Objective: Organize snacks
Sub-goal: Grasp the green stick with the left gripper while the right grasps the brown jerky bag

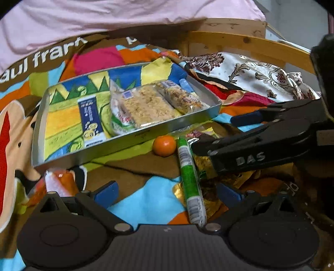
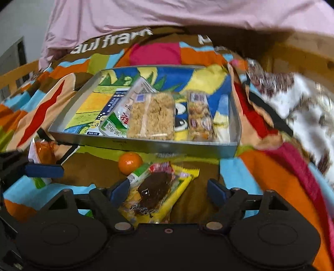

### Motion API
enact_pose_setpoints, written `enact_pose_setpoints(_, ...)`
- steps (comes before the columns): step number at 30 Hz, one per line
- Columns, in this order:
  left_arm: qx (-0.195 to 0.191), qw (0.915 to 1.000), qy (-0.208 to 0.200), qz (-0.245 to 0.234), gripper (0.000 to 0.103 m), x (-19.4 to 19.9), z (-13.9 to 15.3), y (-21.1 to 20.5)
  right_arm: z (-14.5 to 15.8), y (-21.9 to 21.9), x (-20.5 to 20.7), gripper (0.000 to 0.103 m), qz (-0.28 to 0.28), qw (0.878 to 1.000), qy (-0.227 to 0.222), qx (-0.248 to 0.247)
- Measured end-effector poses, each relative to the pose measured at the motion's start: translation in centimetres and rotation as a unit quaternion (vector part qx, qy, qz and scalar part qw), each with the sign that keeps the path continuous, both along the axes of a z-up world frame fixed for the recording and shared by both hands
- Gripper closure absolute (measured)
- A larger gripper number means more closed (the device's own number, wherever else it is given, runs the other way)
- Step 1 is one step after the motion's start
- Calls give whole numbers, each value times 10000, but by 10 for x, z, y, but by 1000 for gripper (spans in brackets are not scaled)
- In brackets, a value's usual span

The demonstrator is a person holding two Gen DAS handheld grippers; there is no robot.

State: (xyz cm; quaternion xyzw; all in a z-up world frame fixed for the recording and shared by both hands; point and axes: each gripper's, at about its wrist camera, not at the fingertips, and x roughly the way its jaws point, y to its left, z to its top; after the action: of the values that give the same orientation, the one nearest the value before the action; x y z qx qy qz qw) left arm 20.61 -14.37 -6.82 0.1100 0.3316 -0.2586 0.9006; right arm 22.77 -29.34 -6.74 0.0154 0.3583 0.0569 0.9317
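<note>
Right claw is seen with its blue pads spread on either side of a yellow snack packet showing a dark piece inside; the left pad lies at the packet's edge, the right pad stands clear of it, so nothing is gripped yet and the jaws are judged to be set around the packet for a pickup. Just beside that packet, a green-and-white stick pack is laid lengthwise, and a small orange rests at its far end, close to the near wall of the tray. Left claw is likewise held open and empty above the bedspread, the stick pack running up along the inner side of its right pad, which suggests that pack may be intended for it. An orange-wrapped snack is left further out by its left pad. Beyond these loose items, the metal tray is set flat on the bedspread and already carries a blue-and-white carton, a large crisp-rice pack and a smaller nut bar, laid side by side so that room is kept for more. Patterned cloth is heaped to one side, and a wooden bed frame and pink sheet are seen behind
</note>
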Motion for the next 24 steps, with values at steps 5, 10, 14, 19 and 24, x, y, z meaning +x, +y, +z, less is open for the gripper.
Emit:
enact_pose_setpoints(5,-29,9999,30,-118,3,4,-2,-5,2,-10,1,36,-176,9987,169,444)
enact_pose_setpoints(10,-154,9998,87,4,6,7,-3,-4,5,-14,0,55,-164,9973,259,660)
enact_pose_setpoints(14,-368,9990,218,146,11,10,-2,2,9,-17,-3,56,-130,9975,328,605)
enact_pose_setpoints(19,-456,9984,326,102,21,10,-1,2,17,-27,-16,55,-40,9973,449,578)
enact_pose_setpoints(24,-544,9977,395,42,25,11,0,-1,17,-40,-25,54,-67,9961,574,662)
